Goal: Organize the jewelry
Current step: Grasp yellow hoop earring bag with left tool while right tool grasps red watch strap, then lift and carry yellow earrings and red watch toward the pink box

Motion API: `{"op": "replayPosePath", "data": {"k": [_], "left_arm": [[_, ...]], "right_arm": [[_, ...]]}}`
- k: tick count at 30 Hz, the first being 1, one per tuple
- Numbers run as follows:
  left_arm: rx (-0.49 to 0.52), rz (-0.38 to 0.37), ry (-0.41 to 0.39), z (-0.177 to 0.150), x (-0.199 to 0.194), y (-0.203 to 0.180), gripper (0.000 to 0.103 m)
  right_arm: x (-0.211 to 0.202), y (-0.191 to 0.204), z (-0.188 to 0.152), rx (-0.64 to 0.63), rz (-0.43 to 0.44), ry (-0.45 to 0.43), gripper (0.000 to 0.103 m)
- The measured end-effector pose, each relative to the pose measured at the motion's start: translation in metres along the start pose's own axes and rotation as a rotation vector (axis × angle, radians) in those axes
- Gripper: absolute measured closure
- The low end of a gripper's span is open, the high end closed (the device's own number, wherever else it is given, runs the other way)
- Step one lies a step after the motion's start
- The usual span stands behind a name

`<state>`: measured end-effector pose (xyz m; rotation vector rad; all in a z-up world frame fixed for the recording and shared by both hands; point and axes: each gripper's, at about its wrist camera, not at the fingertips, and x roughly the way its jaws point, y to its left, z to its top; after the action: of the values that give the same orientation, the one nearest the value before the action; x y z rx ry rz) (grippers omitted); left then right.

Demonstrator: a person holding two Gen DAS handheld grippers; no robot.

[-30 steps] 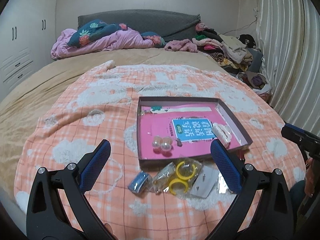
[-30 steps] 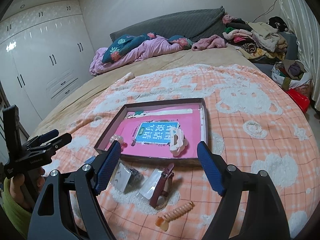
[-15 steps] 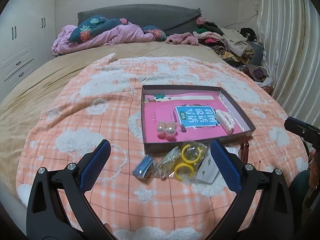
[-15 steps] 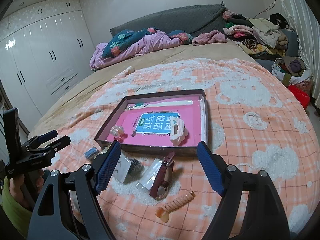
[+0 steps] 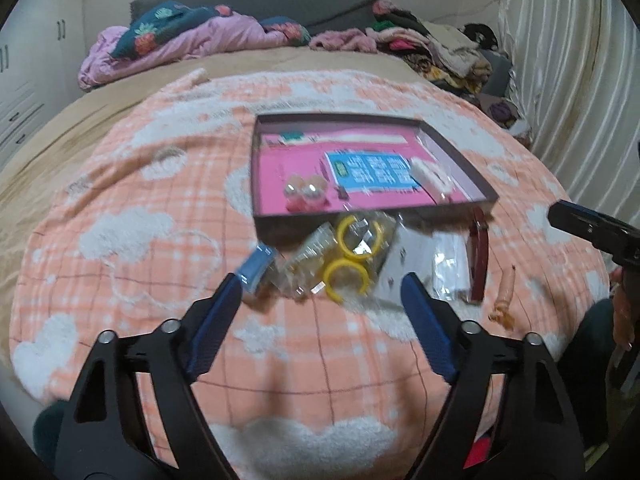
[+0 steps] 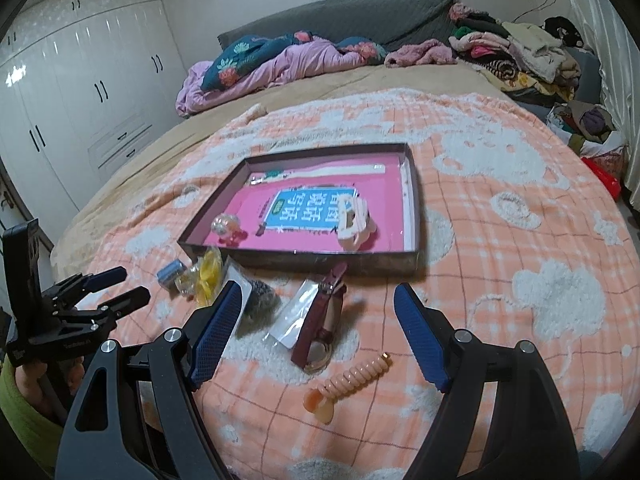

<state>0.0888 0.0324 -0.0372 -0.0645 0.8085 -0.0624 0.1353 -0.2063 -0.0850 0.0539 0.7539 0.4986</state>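
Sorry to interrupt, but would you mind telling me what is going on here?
A person is sorting jewelry on a bed, one gripper in each hand. The left gripper, empty and closing, hovers near the bagged yellow plastic rings. The right gripper, open and empty, hangs over the dark red strap watch. The shallow pink-lined box already holds a white hair claw.

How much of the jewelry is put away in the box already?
Done: the box holds a white hair clip and pearly bobbles. In hand: nothing; the left gripper is closing above the yellow rings. Left: rings, watch, peach clip, small packets.
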Motion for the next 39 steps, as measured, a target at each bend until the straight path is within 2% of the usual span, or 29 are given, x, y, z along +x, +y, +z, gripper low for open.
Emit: {"op": "replayPosePath", "data": {"k": [4,9,11,14,17,22,27,39], "left_arm": [[0.013,-0.027,0.026,-0.005,0.009,-0.006,0.043],[0.023,-0.05,0.033,-0.008,0.017,-0.012,0.049],[0.027,-0.058,0.044,-0.009,0.022,-0.013,0.056],[0.031,-0.064,0.055,-0.011,0.028,-0.014,0.059],[0.036,-0.071,0.058,-0.01,0.032,-0.016,0.067],[0.022,-0.088,0.063,-0.008,0.039,-0.012,0.072],[0.03,-0.102,0.064,-0.006,0.049,-0.014,0.073],[0.022,-0.105,0.092,0.004,0.076,-0.01,0.07]], "right_arm": [[0.013,-0.001,-0.005,0.006,0.014,0.037,0.027],[0.032,-0.001,-0.012,0.012,0.031,0.085,0.041],[0.039,0.001,-0.015,0.014,0.045,0.1,0.048],[0.049,0.004,-0.019,0.013,0.054,0.116,0.055],[0.06,0.003,-0.022,0.018,0.043,0.13,0.06],[0.077,-0.006,-0.025,0.057,0.041,0.152,0.066],[0.087,-0.013,-0.027,0.084,0.078,0.169,0.088],[0.072,-0.018,-0.022,0.087,0.095,0.119,0.094]]}}
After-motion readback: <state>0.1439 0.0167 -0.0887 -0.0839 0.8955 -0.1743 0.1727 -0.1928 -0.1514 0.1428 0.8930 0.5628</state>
